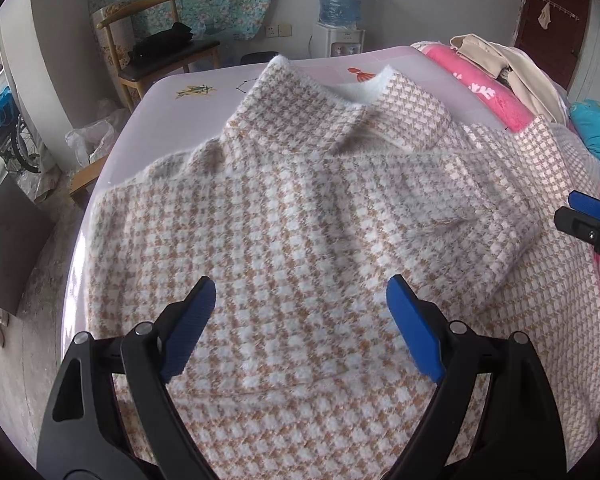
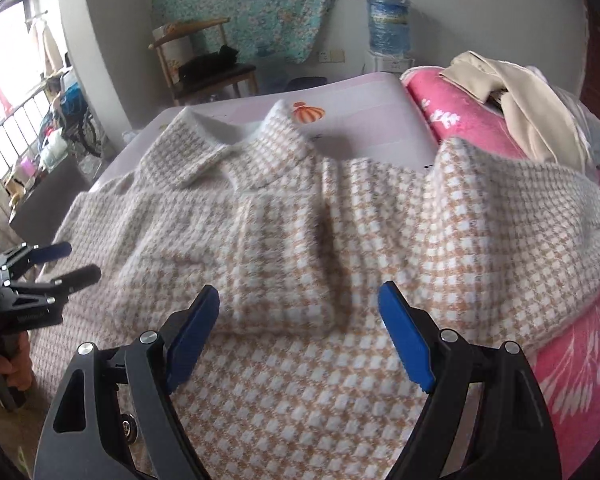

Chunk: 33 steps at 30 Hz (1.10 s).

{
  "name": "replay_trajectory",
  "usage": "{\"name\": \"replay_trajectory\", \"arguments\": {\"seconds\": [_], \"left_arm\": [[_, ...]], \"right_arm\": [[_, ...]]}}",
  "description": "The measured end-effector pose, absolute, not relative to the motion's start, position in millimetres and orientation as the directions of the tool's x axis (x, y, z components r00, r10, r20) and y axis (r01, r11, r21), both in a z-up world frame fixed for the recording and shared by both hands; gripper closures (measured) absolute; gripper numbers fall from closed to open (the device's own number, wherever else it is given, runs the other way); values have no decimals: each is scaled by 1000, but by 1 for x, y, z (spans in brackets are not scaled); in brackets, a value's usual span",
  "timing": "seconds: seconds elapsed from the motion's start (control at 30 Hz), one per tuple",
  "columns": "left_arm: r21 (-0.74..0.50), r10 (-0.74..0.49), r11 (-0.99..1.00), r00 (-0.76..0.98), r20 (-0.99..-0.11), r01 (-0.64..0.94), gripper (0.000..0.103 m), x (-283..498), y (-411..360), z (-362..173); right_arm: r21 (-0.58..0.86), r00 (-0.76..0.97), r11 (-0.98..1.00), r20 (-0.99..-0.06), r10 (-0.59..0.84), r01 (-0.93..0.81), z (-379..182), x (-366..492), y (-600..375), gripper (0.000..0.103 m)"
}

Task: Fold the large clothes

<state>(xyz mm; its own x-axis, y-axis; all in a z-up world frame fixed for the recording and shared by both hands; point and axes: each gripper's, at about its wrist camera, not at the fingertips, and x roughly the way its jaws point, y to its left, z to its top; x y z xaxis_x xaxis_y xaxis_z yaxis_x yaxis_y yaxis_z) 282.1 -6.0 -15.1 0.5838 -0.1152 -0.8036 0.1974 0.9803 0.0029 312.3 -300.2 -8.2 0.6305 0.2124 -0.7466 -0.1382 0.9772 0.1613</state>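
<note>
Your left gripper (image 1: 300,308) and right gripper (image 2: 298,312) gape wide, empty, above the coat (image 1: 300,200) filling mid-frame; only the right view shows your hand (image 2: 16,364) lower left.

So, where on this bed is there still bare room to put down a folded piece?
One bare patch: the lilac sheet beyond the sweater's collar, bordered right by the pink blanket. The checked sweater fills the middle. The right side is crowded: beige clothes piled on the blanket.
</note>
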Motion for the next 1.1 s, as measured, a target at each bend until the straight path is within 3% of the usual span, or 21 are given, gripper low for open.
{"name": "replay_trajectory", "arguments": {"seconds": [0.2, 0.4, 1.1], "left_arm": [[6, -119, 977, 572, -812, 211, 20, 294, -23, -26], [31, -91, 979, 571, -816, 201, 13, 300, -27, -38], [-15, -127, 980, 569, -812, 197, 8, 301, -20, -44]], "right_arm": [[150, 606, 973, -762, 228, -178, -17, 327, -286, 24], [-19, 575, 970, -808, 129, -244, -49, 338, -252, 25], [27, 530, 982, -839, 123, -184, -43, 332, -257, 24]]}}
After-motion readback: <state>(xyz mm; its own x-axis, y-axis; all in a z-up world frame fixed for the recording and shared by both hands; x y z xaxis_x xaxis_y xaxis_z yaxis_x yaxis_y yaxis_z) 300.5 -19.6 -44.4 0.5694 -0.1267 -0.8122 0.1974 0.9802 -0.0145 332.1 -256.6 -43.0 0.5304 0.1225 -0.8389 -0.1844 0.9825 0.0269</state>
